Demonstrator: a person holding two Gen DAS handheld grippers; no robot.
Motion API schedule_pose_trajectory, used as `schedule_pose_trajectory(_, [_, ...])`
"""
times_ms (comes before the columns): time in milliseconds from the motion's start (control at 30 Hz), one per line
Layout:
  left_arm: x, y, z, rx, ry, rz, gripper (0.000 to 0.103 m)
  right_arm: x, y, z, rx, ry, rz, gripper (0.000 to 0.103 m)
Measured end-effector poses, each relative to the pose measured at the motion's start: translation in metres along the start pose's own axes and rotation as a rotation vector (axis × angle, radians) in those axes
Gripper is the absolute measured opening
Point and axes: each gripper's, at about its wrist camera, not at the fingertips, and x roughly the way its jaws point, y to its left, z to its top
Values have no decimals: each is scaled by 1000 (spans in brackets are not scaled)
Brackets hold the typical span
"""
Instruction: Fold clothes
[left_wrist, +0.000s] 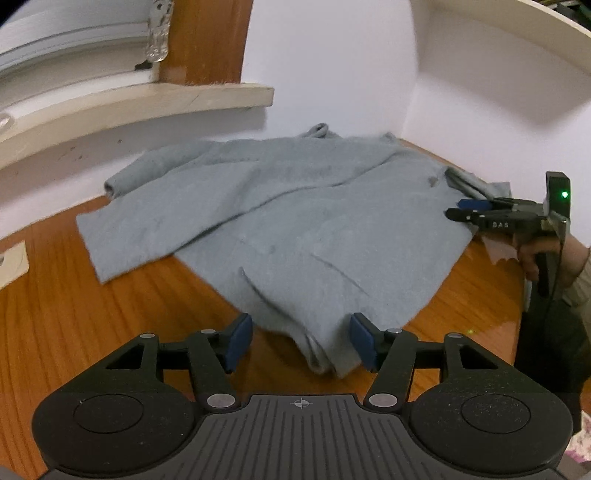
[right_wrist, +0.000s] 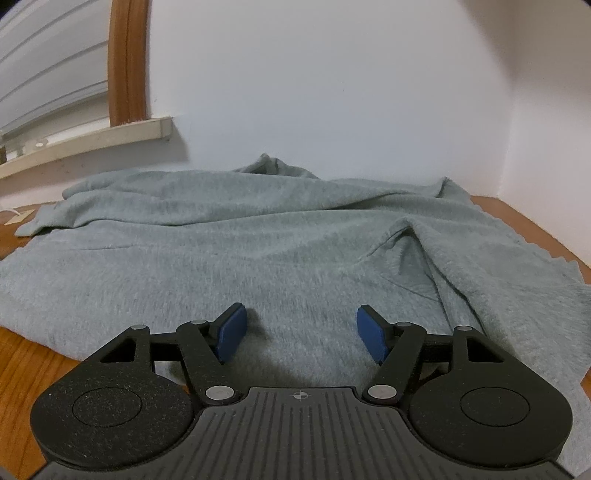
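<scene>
Grey garment (left_wrist: 295, 221) (rumpled) lies on table (left_wrist: 74, 314); both tongs (left_wrist: 301, 341) (right_wrist: 301, 334) spread, gripping nothing.

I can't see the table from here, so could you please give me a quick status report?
Left gripper open, garment corner between pads, unpinched. Right gripper open over the cloth. Grey garment spread, wrinkled, on wooden table. Nothing in the way.
</scene>
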Motion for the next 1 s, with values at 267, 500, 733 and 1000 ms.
schedule_pose_trajectory(267, [5,-14,-3,35,1,-18,44,-2,1,-1,4,-6,-8,66])
schedule_pose_trajectory(500, [-8,5,0,6,8,-39,10,-3,1,-2,-1,-11,-13,66])
schedule_pose_trajectory(733, [-21,1,22,14,-26,-10,31,-3,3,-1,-8,-14,-22,65])
schedule_pose_trajectory(1000, [37,-48,78,145,-83,-88,65,-4,1,-1,-10,-9,-17,65])
